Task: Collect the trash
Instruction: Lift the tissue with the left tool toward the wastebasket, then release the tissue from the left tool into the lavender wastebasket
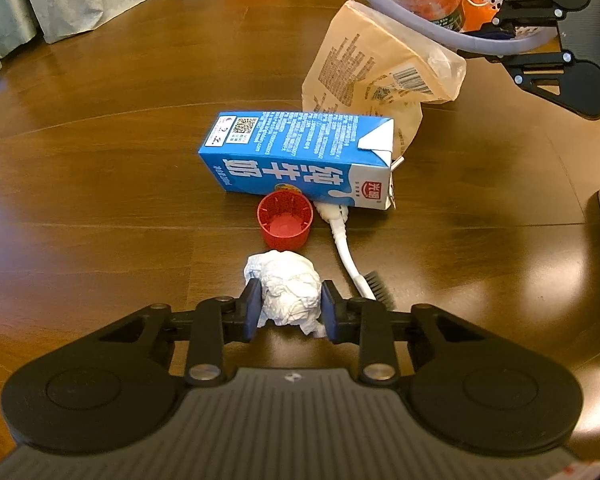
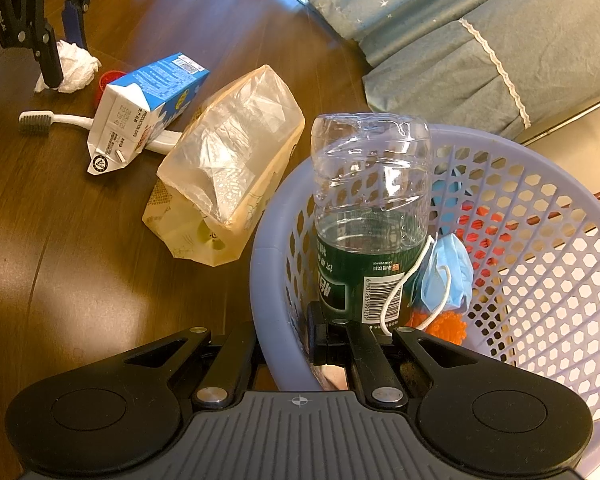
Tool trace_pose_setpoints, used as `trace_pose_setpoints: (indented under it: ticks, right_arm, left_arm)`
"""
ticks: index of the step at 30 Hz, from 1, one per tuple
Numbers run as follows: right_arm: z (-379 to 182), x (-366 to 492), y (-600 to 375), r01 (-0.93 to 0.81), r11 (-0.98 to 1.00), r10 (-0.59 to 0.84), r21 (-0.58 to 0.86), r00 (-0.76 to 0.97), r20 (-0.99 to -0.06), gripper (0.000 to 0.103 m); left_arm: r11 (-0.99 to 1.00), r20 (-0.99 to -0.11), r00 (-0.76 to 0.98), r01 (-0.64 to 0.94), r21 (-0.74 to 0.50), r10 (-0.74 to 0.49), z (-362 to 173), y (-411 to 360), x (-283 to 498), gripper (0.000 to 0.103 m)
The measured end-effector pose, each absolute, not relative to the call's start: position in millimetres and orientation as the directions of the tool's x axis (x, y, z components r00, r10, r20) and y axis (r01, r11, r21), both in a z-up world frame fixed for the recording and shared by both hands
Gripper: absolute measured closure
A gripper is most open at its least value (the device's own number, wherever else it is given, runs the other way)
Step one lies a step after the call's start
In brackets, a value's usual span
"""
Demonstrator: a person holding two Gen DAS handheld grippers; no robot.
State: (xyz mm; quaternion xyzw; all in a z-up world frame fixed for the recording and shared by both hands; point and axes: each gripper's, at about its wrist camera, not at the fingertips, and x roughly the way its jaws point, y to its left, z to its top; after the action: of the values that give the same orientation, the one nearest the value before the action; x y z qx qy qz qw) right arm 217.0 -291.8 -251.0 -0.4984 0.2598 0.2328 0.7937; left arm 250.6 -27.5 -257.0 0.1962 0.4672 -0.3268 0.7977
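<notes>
The left hand-held gripper (image 1: pixel 288 306) has its two blue pads on either side of the tissue wad (image 1: pixel 290 292), touching or all but touching it; the wad sits on the wooden floor (image 1: pixel 100 184), nearest the left camera of all the litter. The right hand-held gripper (image 2: pixel 290 344) is clenched on the rim of the basket (image 2: pixel 560 216), one finger outside the wall and one inside, steadying it. The main risk is a weak hold: the wad is soft and crumpled, and a loose tail of paper hangs by the right pad, so the pads may pinch only that flap and the ball could drop or unravel on the way over. The red cap (image 1: pixel 285 222) lies just beyond the wad, open side up, and could be knocked if the gripper pushes forward. The toothbrush (image 1: pixel 364 276) lies just beside the right pad and may be snagged. In the basket the bottle (image 2: pixel 370 216) stands tall and could tip if the rim is jolted. The wad is roundish with no clear long axis or heading. The carton (image 1: pixel 300 156) lies on its side behind the cap, its long axis running across the left view, gabled top toward the paper bag (image 1: pixel 376 68) and basket.
</notes>
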Motion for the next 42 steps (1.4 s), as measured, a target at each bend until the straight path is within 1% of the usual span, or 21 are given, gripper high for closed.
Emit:
trace_pose_setpoints:
  ticks: [6, 10, 21, 31, 40, 42]
  right_arm:
    - [-251.2, 216.8, -292.0, -0.629, 0.395, 0.111, -0.670, 0.757, -0.644, 0.100]
    - [-250.9, 217.0, -291.5, -0.629, 0.394, 0.110, -0.670, 0.756, -0.645, 0.100]
    - [-250.8, 215.8, -292.4, -0.627, 0.397, 0.109, -0.670, 0.757, -0.644, 0.100]
    - [-250.3, 214.4, -292.2, -0.628, 0.398, 0.109, -0.669, 0.756, -0.645, 0.100]
    - [-249.0, 215.5, -289.9, -0.625, 0.412, 0.112, -0.663, 0.757, -0.644, 0.100]
    - [-248.5, 215.9, -289.6, -0.624, 0.415, 0.113, -0.662, 0.757, -0.644, 0.100]
  left_arm:
    - [0.717, -0.868, 0.360, 0.697, 0.006, -0.342, -248.3, -26.9, 251.2, 0.077]
    - [0.724, -0.850, 0.388, 0.689, 0.010, -0.358, -230.5, -23.9, 253.8, 0.077]
    - [0.747, -0.753, 0.485, 0.664, -0.014, -0.445, -165.0, -33.9, 270.1, 0.077]
    - [0.671, -0.639, 0.502, 0.741, -0.032, -0.584, -107.0, -94.4, 281.4, 0.077]
    - [0.605, -0.561, 0.477, 0.794, -0.055, -0.676, -80.3, -175.8, 303.8, 0.076]
    - [0.594, -0.541, 0.482, 0.804, -0.041, -0.690, -77.7, -193.9, 306.2, 0.076]
